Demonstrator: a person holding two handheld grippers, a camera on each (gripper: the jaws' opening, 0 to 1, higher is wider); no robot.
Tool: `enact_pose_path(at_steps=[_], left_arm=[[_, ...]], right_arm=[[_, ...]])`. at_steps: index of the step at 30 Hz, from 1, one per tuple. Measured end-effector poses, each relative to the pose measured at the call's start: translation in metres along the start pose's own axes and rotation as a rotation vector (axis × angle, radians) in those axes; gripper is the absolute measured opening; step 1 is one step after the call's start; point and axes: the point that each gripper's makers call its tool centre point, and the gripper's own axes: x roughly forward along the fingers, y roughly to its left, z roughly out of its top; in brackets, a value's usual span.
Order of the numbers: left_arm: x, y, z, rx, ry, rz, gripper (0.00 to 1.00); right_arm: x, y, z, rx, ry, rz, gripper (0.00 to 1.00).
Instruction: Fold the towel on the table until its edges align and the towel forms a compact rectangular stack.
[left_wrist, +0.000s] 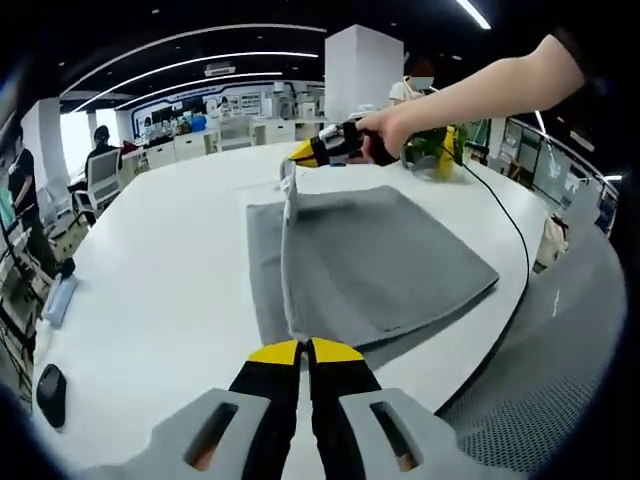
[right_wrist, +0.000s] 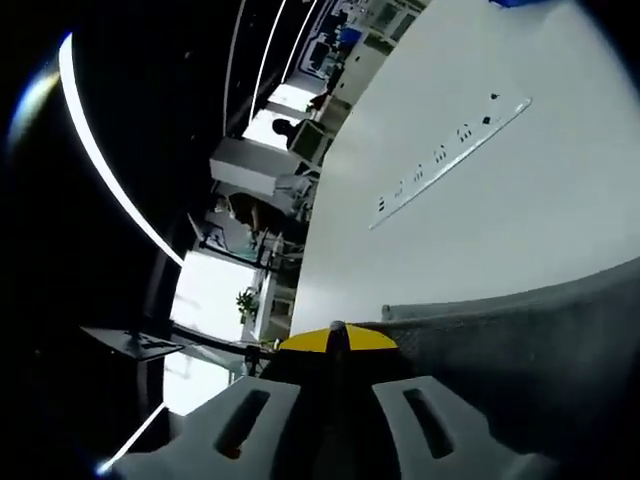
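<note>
One grey towel lies on the white desk, just past the left hand-held gripper at twelve o'clock in the left gripper view. It is already doubled: an upper layer sits askew on a lower one, whose edge peeks out along the near and left sides, so the edges do not line up yet.

The left hand-held gripper has its yellow-tipped jaws pressed together right at the towel's near corner; whether cloth is pinched between them I cannot tell. The right hand-held gripper, held in a person's hand, is at the far left corner, about eleven o'clock, where the edge stands lifted off the desk. Its jaws look closed there, apparently nipping that corner. In the right gripper view, its tips meet at the towel's hem.

The cloth looks soft, light and limp, likely to sag and drag. I would take it by the corners along one edge.

Also on the desk: one dark mouse-like object at eight o'clock and one pale oblong thing at nine.
</note>
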Motion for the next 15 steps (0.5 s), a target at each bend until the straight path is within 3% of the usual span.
enact_pose_path(at_steps=[5, 10, 15], left_arm=[[-0.003, 0.012, 0.0, 0.037, -0.021, 0.064, 0.08], [-0.006, 0.018, -0.001, -0.015, -0.032, 0.074, 0.12], [-0.009, 0.014, 0.009, -0.04, -0.061, 0.054, 0.13]], right_arm=[[-0.002, 0.005, 0.007, 0.022, -0.034, 0.038, 0.04], [-0.016, -0.003, 0.016, 0.021, -0.042, 0.023, 0.03], [-0.031, -0.012, 0.019, 0.03, -0.053, 0.015, 0.03]])
